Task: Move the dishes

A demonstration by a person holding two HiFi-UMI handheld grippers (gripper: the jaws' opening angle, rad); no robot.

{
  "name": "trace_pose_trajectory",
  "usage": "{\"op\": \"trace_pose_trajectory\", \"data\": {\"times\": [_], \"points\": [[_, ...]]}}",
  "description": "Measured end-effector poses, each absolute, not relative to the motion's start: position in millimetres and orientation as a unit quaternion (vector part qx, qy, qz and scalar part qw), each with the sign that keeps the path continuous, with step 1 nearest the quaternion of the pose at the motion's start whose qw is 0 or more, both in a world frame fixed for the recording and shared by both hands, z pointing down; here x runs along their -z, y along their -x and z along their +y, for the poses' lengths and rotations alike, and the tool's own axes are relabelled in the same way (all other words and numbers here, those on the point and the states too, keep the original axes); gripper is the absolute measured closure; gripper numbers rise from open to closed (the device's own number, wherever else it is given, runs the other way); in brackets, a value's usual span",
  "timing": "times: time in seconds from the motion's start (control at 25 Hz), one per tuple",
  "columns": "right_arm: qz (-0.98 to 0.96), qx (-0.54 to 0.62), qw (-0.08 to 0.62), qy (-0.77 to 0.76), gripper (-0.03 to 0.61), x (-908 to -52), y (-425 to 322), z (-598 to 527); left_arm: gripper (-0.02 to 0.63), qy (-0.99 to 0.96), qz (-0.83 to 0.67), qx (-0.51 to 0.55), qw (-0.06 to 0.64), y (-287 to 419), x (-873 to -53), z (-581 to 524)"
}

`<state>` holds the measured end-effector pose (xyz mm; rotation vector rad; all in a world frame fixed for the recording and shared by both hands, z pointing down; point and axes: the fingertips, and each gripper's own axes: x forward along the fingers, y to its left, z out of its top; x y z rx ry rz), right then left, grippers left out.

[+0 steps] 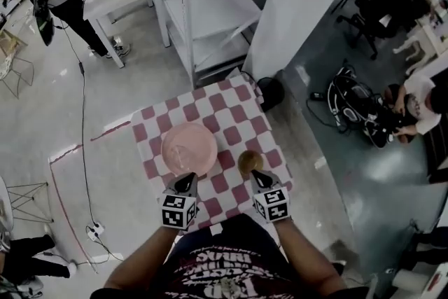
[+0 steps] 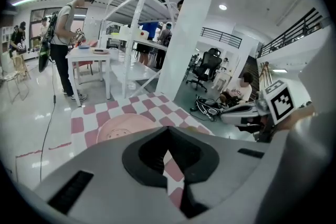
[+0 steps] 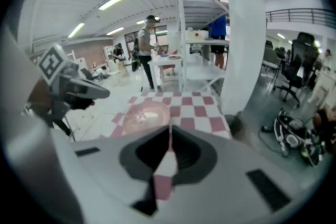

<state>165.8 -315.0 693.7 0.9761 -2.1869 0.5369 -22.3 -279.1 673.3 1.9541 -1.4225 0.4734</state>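
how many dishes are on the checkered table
2. A pink plate lies left of the middle of the checkered table. A small brown bowl stands just right of it, not touching it. Nothing there seems to hide another dish.

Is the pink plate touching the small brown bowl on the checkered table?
Apart. The head view shows a strip of checkered cloth between the pink plate and the brown bowl.

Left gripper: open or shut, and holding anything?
Shut, holding nothing. In its own view the tips of the left gripper meet; only checkered cloth shows through the slit below them, and the pink plate lies beyond.
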Motion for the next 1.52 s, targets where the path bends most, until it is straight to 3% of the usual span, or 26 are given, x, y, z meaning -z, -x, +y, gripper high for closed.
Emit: {"op": "trace_pose_trajectory", "data": {"times": [0.12, 0.2, 0.24, 0.64, 0.68, 0.76, 0.84, 1.12, 1.52], "points": [[-0.806, -0.241, 0.394, -0.369, 0.534, -744, -200, -339, 0.584, -0.731, -0.566, -0.182, 0.335, 16, -672, -285], [-0.789, -0.255, 0.435, -0.351, 0.372, -775, -214, -349, 0.584, -0.72, -0.58, -0.187, 0.334, 12, -672, -285], [-0.782, -0.262, 0.451, -0.341, 0.365, -788, -218, -353, 0.584, -0.714, -0.586, -0.189, 0.334, 12, -672, -284], [-0.685, -0.356, 0.576, -0.267, 0.368, -897, -246, -342, 0.584, -0.645, -0.654, -0.167, 0.357, 33, -677, -255], [-0.687, -0.347, 0.579, -0.268, 0.416, -900, -247, -347, 0.584, -0.641, -0.657, -0.164, 0.361, 34, -678, -252], [-0.7, -0.337, 0.575, -0.257, 0.508, -899, -241, -351, 0.584, -0.634, -0.662, -0.158, 0.368, 36, -682, -247], [-0.71, -0.325, 0.573, -0.249, 0.528, -890, -232, -356, 0.584, -0.629, -0.664, -0.152, 0.375, 37, -687, -241], [-0.763, -0.352, 0.478, -0.256, 0.537, -840, -139, -393, 0.584, -0.618, -0.671, -0.14, 0.385, 56, -698, -221], [-0.749, -0.348, 0.5, -0.26, 0.537, -865, -42, -417, 0.584, -0.588, -0.693, -0.141, 0.392, 100, -693, -173]]}}
